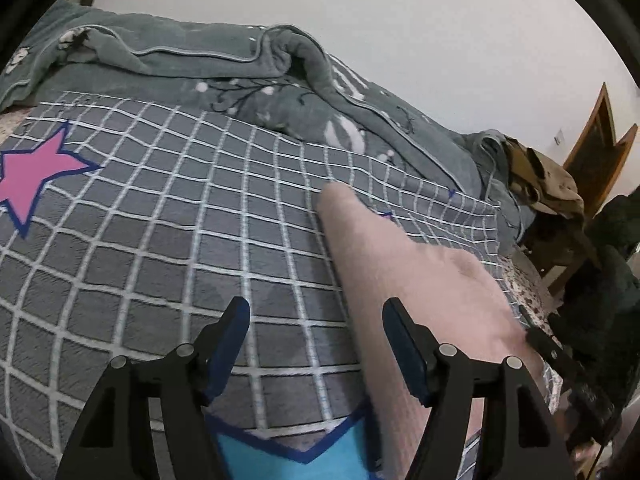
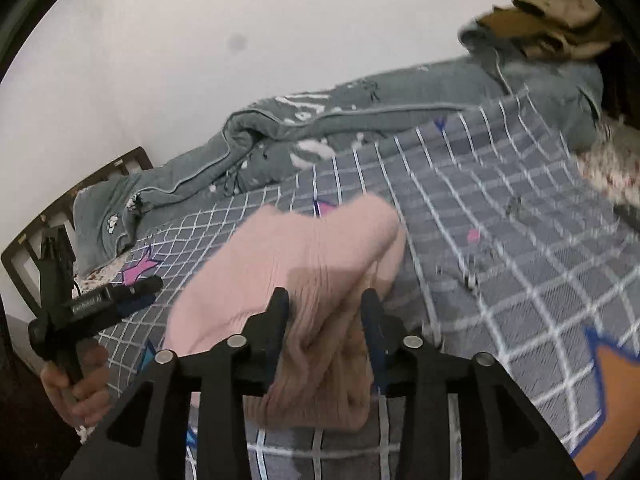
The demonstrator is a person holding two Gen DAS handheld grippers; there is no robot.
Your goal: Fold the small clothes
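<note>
A pink knitted garment [image 1: 400, 260] lies on the grey checked bed sheet [image 1: 180, 220], stretching away to the right. My left gripper [image 1: 316, 316] hovers open over the sheet at the garment's left edge. Its right finger overlaps the pink cloth, and nothing sits between the pads. In the right wrist view the pink garment [image 2: 300, 248] is bunched into folds that fill the gap of my right gripper [image 2: 325, 300], and both pads touch the cloth. To the left, a hand [image 2: 76, 388] holds the left gripper [image 2: 150, 292] low over the sheet.
A rumpled grey blanket [image 1: 240, 80] runs along the white wall behind the sheet. Brown clothes [image 1: 548, 184] are piled at the bed's far right end, beside wooden furniture [image 1: 600, 148]. A dark wooden headboard [image 2: 24, 244] stands at the left. Coloured stars [image 1: 36, 176] mark the sheet.
</note>
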